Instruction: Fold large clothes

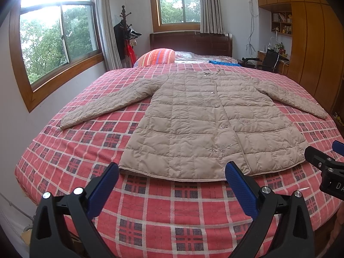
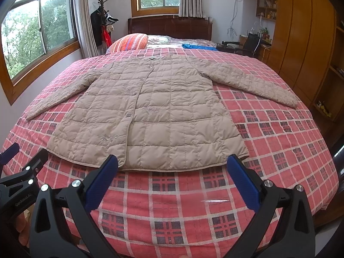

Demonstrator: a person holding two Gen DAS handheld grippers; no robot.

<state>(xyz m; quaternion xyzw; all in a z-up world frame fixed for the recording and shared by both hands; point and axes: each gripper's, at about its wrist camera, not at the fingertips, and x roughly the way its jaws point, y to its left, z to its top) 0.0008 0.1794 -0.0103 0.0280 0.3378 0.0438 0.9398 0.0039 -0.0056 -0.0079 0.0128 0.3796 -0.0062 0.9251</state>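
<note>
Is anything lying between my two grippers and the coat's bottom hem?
Nothing visible. Only bare bedspread lies between the open left gripper, the open right gripper and the coat.

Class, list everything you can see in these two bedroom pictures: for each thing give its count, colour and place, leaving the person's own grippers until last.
Quilted coat: one, beige, spread flat on the bed, sleeves out.
Bedspread: one, red plaid, covering the bed.
Pillow: one, orange striped, near the headboard.
Headboard: one, dark wood, far end.
Blue item: one, far right of the bed.
Windows: two, wood-framed, left and far walls.
Coat rack: one, dark, far corner.
Wardrobe: one, orange wood, right wall.
Left gripper: open, below the hem.
Right gripper: open, at the hem.
</note>
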